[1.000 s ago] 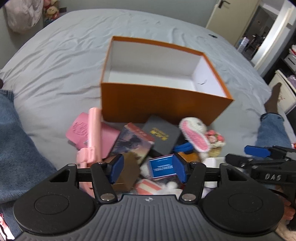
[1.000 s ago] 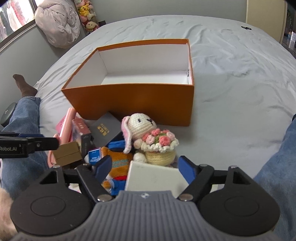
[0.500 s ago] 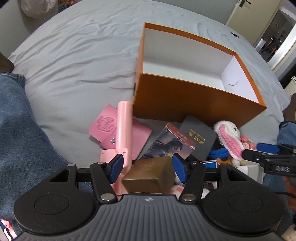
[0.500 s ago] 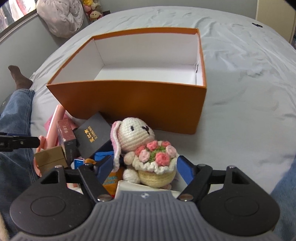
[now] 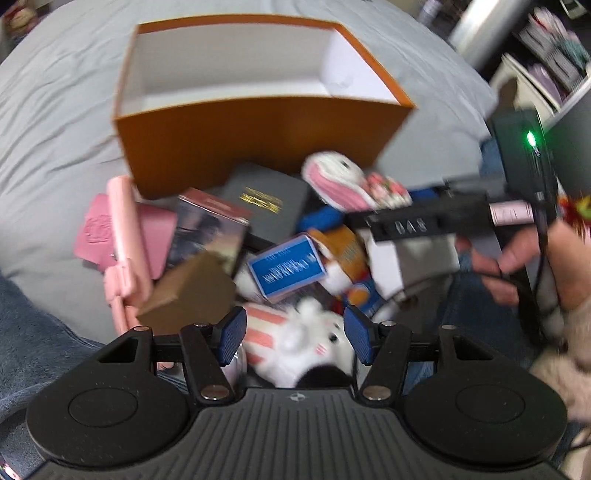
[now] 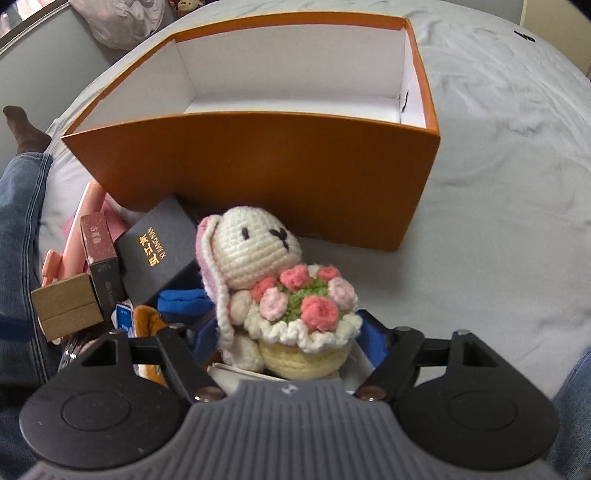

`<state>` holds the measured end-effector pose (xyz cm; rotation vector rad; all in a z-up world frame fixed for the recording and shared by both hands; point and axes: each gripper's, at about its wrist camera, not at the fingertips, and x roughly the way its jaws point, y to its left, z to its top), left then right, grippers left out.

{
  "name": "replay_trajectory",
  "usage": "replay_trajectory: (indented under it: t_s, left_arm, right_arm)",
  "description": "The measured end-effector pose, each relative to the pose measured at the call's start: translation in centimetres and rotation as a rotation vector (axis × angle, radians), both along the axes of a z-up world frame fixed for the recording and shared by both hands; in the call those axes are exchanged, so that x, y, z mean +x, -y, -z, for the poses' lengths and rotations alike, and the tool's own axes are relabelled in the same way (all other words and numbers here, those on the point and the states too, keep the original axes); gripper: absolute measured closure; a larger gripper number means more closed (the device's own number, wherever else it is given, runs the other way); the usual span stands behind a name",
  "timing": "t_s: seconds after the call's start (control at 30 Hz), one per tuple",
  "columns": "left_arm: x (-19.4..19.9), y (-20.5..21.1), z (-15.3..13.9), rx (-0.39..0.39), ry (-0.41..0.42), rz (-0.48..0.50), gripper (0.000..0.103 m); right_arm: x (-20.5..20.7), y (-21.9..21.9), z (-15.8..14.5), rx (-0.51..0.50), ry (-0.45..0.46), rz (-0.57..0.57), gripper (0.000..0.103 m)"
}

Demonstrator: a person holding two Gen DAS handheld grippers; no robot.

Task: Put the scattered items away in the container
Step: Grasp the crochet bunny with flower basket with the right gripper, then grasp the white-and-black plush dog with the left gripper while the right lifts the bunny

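Orange box [image 6: 258,162] sits empty beside scattered items [image 6: 155,254].

Grey-sheeted bed [image 6: 498,155]; grey wall [image 6: 44,62]; shelving [image 5: 546,74] beside.

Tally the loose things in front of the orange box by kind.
Soft toys: 3, crocheted white bunny, pink-striped white plush, orange-and-blue plush
Boxes: 5, blue box, black box, dark red box, brown cardboard box, white box
Accessories: 2, pink wallet, pink stick
Total: 10

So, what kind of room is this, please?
Most likely a bedroom: the orange box and the toys sit on a bed with a wrinkled grey sheet, and a bundled duvet lies beside it.
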<state>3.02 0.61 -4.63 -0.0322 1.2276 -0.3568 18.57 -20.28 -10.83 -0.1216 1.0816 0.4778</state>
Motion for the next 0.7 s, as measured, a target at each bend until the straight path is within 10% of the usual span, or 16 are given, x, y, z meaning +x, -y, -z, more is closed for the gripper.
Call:
replay_trajectory:
  t_s: [0.7]
  left_arm:
    - [-1.1,2.9,0.4,0.130,0.002,0.154,0.034]
  right_arm:
    - [-7.0,3.7,-8.5,0.076,0.238,0.045,0.058]
